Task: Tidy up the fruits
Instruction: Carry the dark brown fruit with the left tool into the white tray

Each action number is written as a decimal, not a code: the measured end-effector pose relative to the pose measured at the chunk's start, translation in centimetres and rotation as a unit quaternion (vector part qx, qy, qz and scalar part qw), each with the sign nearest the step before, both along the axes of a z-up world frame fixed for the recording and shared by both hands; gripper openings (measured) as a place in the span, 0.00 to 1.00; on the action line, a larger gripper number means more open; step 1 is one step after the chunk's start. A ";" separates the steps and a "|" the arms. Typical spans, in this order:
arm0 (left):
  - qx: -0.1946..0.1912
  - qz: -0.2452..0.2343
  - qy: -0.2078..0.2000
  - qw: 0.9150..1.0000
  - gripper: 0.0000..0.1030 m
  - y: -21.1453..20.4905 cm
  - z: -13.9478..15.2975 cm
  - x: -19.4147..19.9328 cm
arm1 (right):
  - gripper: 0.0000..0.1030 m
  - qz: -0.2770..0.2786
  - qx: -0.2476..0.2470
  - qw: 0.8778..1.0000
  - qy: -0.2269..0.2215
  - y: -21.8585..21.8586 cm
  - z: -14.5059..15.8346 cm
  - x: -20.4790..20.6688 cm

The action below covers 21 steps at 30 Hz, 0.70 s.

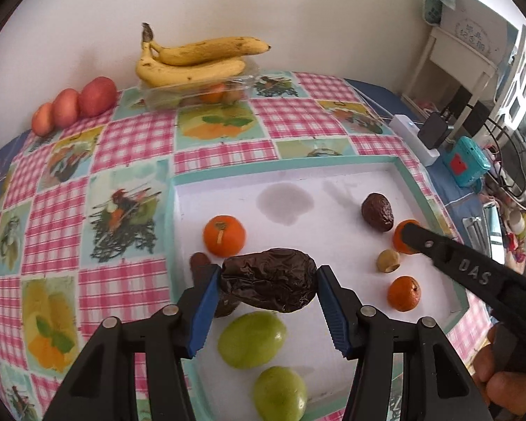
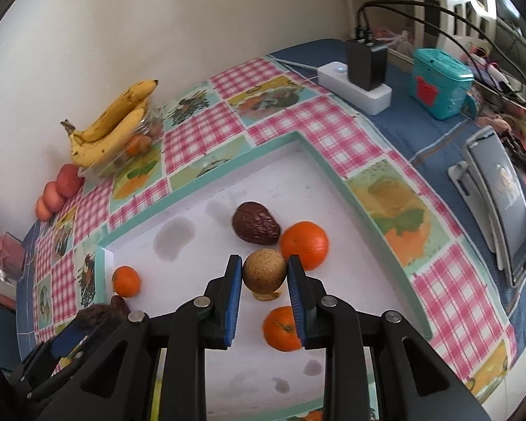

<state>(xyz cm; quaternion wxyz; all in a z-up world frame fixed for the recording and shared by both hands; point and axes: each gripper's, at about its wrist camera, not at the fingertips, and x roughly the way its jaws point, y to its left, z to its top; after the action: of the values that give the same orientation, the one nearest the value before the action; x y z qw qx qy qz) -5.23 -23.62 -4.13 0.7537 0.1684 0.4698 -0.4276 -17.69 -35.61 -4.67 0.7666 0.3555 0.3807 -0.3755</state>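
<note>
My left gripper (image 1: 268, 279) is shut on a dark wrinkled avocado (image 1: 270, 279), held just above the white tray (image 1: 333, 182). My right gripper (image 2: 264, 273) is shut on a small brown round fruit (image 2: 264, 271) lifted over the tray (image 2: 228, 182). On the tray lie a second dark avocado (image 1: 377, 211) (image 2: 255, 222), tangerines (image 1: 224, 235) (image 2: 304, 244) (image 2: 282, 328) (image 2: 126, 280), and two green fruits (image 1: 251, 339) (image 1: 280, 397). The right gripper also shows in the left wrist view (image 1: 412, 229).
A clear box (image 1: 196, 93) with bananas (image 1: 200, 59) and three red apples (image 1: 73, 105) stand by the far wall. A white power strip (image 2: 354, 86), teal container (image 2: 440, 82) and phone stand (image 2: 501, 207) sit to the right on the blue cloth.
</note>
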 end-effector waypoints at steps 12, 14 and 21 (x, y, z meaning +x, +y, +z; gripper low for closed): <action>0.007 0.009 0.012 1.000 0.56 -0.5 -1.8 0.8 | 0.27 0.002 0.015 1.000 -0.013 -0.6 -1.5 0.9; 0.009 0.008 0.008 1.000 0.56 -0.5 -1.9 0.8 | 0.27 0.002 0.017 1.000 -0.017 -0.7 -1.7 1.1; 0.021 0.004 0.003 1.000 0.57 -0.9 -2.3 0.6 | 0.27 0.010 0.018 1.000 -0.012 -0.6 -2.2 1.6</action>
<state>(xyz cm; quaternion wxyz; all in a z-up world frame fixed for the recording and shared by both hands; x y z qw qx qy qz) -4.60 -24.47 -6.43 0.7502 0.1816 0.4814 -0.4153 -16.09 -36.24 -6.84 0.7682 0.3698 0.3823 -0.3564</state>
